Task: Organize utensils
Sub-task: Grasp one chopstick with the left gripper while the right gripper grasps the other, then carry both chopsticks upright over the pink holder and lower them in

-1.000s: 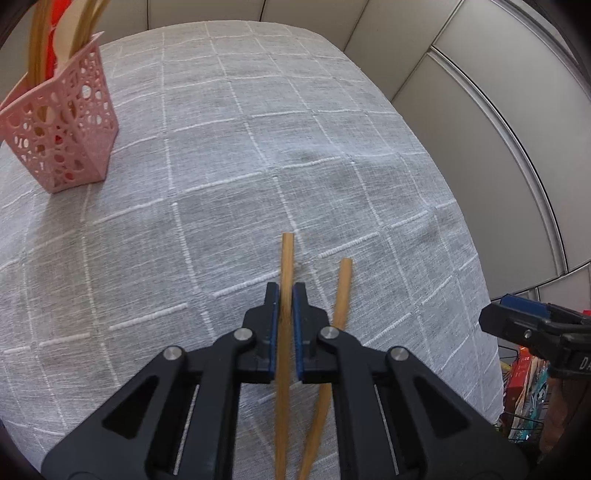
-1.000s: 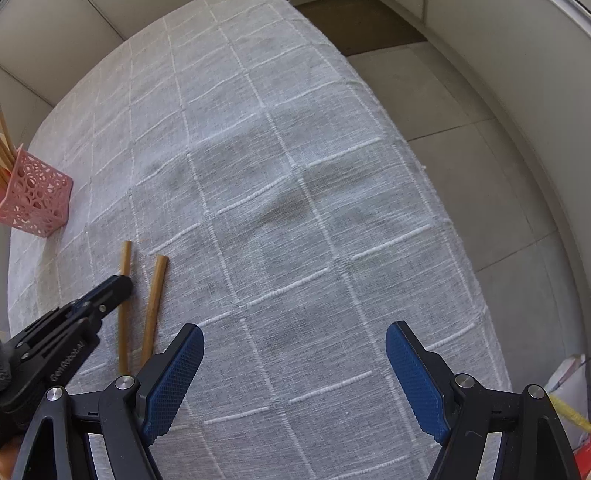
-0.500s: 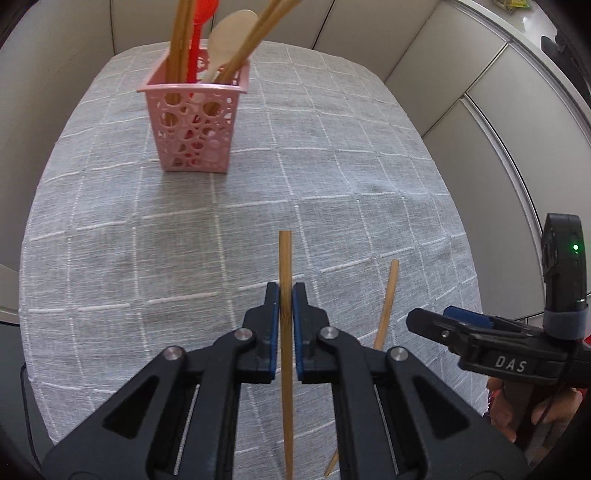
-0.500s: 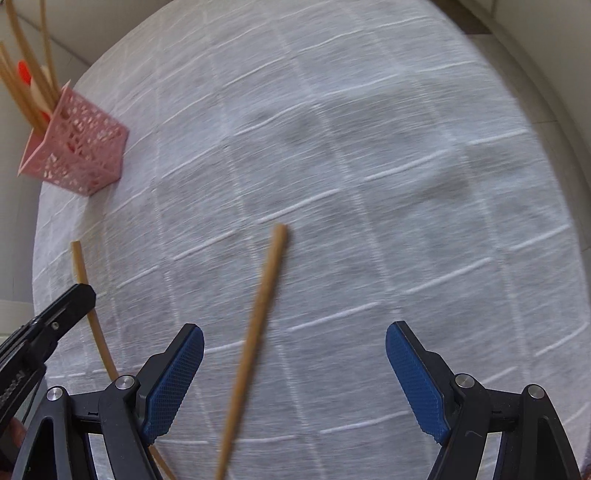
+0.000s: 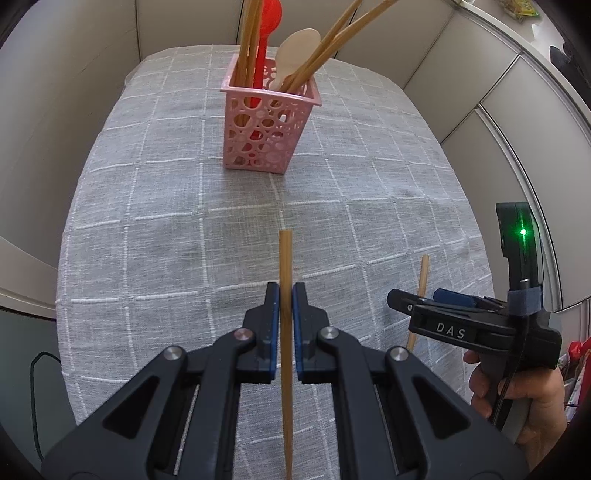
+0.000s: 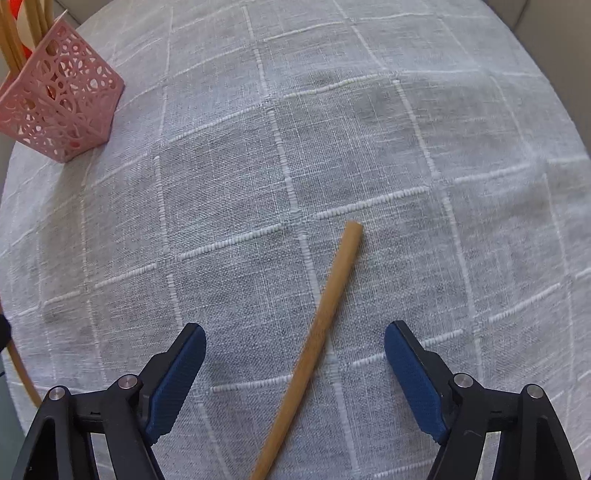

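Observation:
My left gripper (image 5: 284,291) is shut on a bamboo chopstick (image 5: 285,266), held above the grey checked tablecloth (image 5: 166,229) and pointing at the pink perforated holder (image 5: 267,129). The holder contains several chopsticks, a red spoon (image 5: 266,29) and a pale wooden spoon (image 5: 297,48). A second chopstick (image 6: 317,332) lies on the cloth between the open jaws of my right gripper (image 6: 295,354). In the left wrist view this chopstick (image 5: 422,273) lies just beyond the right gripper (image 5: 461,325). The holder (image 6: 59,110) shows at the upper left in the right wrist view.
The table's right edge drops toward pale wall panels (image 5: 517,122). A black cable (image 5: 35,398) lies on the floor at the lower left. The held chopstick's end (image 6: 22,373) shows at the right wrist view's left edge.
My left gripper lifted its chopstick and swung toward the holder, now straight ahead. My right gripper moved over the second chopstick, which now lies between its open jaws.

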Available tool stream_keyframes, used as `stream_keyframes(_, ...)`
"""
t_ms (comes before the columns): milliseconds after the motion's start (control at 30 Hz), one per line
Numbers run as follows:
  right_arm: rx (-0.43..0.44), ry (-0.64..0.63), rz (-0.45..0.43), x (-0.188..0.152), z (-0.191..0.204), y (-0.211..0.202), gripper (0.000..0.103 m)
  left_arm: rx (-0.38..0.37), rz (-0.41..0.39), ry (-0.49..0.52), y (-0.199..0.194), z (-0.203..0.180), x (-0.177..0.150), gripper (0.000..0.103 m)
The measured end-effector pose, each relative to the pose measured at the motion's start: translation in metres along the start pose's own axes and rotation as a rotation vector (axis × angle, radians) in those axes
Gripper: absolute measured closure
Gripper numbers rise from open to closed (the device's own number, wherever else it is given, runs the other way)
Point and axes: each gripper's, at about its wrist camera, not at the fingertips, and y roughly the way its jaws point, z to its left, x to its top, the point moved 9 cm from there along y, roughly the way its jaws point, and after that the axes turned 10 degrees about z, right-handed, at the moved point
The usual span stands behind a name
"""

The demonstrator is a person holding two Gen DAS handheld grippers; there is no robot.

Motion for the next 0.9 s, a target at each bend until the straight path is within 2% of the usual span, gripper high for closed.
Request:
stream_keyframes(133, -0.104, -0.045, -0.042, 0.004, 0.009, 0.002, 0.035, 0.000, -0.002, -0.003, -0.001, 0.001, -0.001, 0.095)
stream_keyframes(233, -0.110, -0.078, -0.067, 0.006, 0.021, 0.001, 0.056, -0.001, -0.003, -0.003, -0.002, 0.000, -0.002, 0.095)
stream_keyframes(300, -0.105, -0.092, -0.072, 0.006, 0.026, 0.000, 0.075, 0.002, -0.004, -0.002, -0.002, 0.000, -0.002, 0.095)
stream_keyframes(333, -0.094, -0.099, -0.071, 0.005, 0.028, 0.000, 0.076, 0.004, -0.004, -0.002, -0.001, 0.000, -0.002, 0.095)
stream_keyframes(400, -0.098, -0.102, -0.070, 0.005, 0.029, 0.000, 0.091, 0.006, -0.004, -0.004, -0.001, -0.001, -0.002, 0.095)
stream_keyframes(467, -0.066, -0.092, -0.061, 0.005, 0.026, 0.000, 0.095, 0.008, -0.005, -0.007, -0.001, 0.000, -0.002, 0.095)
stream_keyframes(600, 0.031, -0.053, -0.036, 0.006, 0.010, -0.004, 0.096, 0.009, -0.006, -0.008, -0.002, 0.000, -0.002, 0.095)
stream_keyframes(800, 0.129, -0.030, -0.054, 0.005, 0.005, -0.021, 0.096, 0.013, -0.011, -0.010, -0.001, 0.001, -0.002, 0.095)
stream_keyframes(900, 0.206, -0.014, -0.062, 0.006, 0.003, -0.036, 0.096, 0.010, -0.015, -0.013, -0.003, 0.000, -0.002, 0.095)
